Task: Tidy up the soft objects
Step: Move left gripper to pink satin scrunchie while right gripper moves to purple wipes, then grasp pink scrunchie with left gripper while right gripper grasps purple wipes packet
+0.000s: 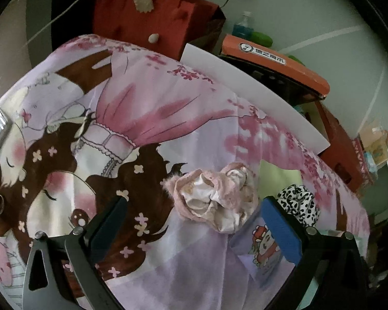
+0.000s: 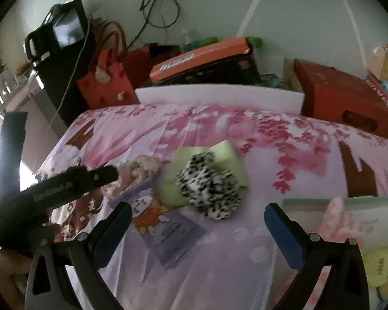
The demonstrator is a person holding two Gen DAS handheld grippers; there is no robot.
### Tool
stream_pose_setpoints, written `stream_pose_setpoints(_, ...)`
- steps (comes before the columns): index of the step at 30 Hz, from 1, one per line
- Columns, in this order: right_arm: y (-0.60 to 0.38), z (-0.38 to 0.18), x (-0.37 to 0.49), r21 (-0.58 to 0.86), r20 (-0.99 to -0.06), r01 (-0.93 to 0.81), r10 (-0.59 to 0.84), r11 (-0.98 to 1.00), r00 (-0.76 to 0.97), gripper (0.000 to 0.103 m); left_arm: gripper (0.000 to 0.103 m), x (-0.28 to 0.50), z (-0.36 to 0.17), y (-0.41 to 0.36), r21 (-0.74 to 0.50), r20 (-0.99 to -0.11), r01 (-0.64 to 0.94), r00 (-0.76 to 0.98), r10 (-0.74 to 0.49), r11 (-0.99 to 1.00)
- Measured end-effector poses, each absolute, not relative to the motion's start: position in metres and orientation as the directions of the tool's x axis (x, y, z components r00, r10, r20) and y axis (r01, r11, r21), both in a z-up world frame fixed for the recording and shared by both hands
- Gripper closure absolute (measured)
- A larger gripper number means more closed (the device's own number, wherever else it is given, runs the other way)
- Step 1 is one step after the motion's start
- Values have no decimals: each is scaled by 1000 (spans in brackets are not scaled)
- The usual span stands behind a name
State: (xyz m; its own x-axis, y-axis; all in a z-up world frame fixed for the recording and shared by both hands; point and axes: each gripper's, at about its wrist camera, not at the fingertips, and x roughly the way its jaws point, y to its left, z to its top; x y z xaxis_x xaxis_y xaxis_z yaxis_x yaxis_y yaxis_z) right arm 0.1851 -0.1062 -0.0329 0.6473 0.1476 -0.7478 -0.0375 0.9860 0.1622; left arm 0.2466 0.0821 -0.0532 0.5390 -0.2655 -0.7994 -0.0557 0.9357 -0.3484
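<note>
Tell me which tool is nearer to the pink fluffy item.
Left. The left tool is open right before the pink fluffy item; the right tool faces the leopard-print item instead.

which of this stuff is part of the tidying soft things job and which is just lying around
Part of the job:
- pink fluffy item
- leopard-print item, resting on the green cloth
- left gripper and right gripper, both open

Just lying about:
- red bag
- orange box
- cartoon booklet
- blue bottle

Both wrist views look down close over the bedspread (image 1: pixel 168 108), sharing the leopard-print cloth (image 2: pixel 209 188).
</note>
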Motion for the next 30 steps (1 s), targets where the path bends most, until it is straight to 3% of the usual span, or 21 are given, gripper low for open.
stream_pose_setpoints(3, -96, -41, 188, 155, -769, -62, 159, 986, 619, 0, 3, 247, -55, 83, -364, -796, -57, 538, -278, 930)
stream_pose_setpoints(13, -77, -67, 195, 177, -810, -109, 207, 978, 549, 0, 29, 252, -66, 79, -423, -786, -28, 508, -352, 906)
stream_pose_setpoints(17, -71, -76, 197, 169, -820, -118, 206, 979, 535, 0, 33, 254, -72, 81, -431, -787, -37, 505, -355, 902)
stream_pose_setpoints(24, -63, -83, 198, 135, -827, -128, 183, 983, 532, 11, 53, 256, -73, 77, -412, -789, -26, 510, -343, 911)
stream_pose_setpoints(28, -61, -84, 198, 104, -829, -128, 157, 986, 537, 19, 78, 257, -74, 74, -410, -788, -16, 509, -346, 912)
stream_pose_setpoints(30, -62, -83, 198, 103, -828, -128, 156, 986, 539, 20, 83, 257, -76, 74, -408, -792, -15, 504, -346, 913)
